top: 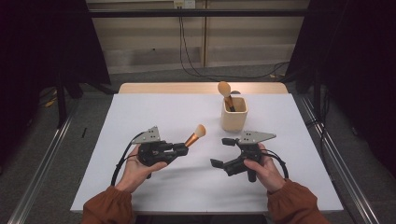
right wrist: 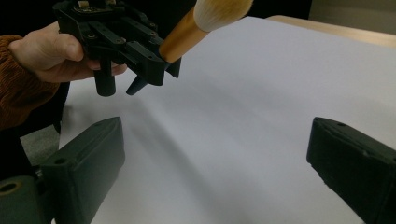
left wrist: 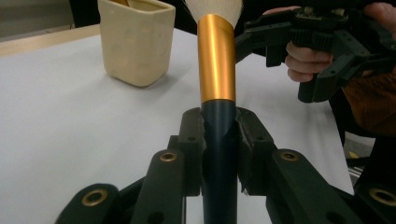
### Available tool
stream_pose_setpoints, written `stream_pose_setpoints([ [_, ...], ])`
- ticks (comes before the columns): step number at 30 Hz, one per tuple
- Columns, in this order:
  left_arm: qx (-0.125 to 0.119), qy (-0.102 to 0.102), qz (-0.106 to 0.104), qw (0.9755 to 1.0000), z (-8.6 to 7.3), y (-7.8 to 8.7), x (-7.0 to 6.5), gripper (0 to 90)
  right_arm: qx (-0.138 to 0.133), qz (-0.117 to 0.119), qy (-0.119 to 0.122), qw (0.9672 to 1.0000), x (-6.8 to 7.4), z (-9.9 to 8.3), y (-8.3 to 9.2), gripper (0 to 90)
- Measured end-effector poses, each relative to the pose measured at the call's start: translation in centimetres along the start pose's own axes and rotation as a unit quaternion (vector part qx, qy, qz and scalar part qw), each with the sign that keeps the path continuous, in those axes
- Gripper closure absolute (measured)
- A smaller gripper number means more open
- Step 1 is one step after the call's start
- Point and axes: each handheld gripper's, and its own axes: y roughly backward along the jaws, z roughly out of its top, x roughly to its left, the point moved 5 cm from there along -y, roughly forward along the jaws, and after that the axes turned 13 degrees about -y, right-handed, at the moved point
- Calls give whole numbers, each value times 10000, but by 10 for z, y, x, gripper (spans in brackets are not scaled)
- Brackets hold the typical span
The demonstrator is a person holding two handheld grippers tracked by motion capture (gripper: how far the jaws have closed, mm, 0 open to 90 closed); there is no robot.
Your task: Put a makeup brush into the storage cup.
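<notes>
Left claw (top: 180,150) clenched on the brush (top: 194,136) handle, right claw (top: 223,152) released above the table (top: 140,116), seemingly well apart.

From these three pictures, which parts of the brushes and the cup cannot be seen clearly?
- Held brush, left gripper view: the bristle tip is cut off by the top edge; the dark handle's lower end is hidden between the left gripper's jaws.
- Cup, high view: its wall hides the handle of the second brush.
- Cup, left gripper view: the top edge cuts off the rim.
</notes>
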Motion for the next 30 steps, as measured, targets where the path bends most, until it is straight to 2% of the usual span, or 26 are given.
stream_pose_setpoints([
  [2, -114, -13, 28, 9999, 3, -1, -1, 743, -62, 118, -65, 9999, 2, 2, 0, 39],
  [4, -185, -26, 46, 9998, 6, -1, -2, 743, -120, 142, -70, 9998, 4, 3, 1, 39],
  [12, -371, -100, 106, 9992, 16, -5, -4, 744, -476, 438, -49, 9979, 13, 14, 2, 21],
  [16, -440, -147, 106, 9989, 21, -8, -6, 744, -566, 503, -53, 9971, 18, 20, 1, 16],
  [21, -514, -134, 48, 9986, 26, -13, -8, 743, -620, 459, -69, 9970, 19, 26, -4, 25],
  [26, -513, -173, 54, 9985, 26, -17, -9, 743, -676, 506, -194, 9962, 18, 29, -12, 76],
  [30, -529, -187, 39, 9984, 26, -18, -10, 743, -708, 540, -97, 9960, 19, 32, -15, 159],
])
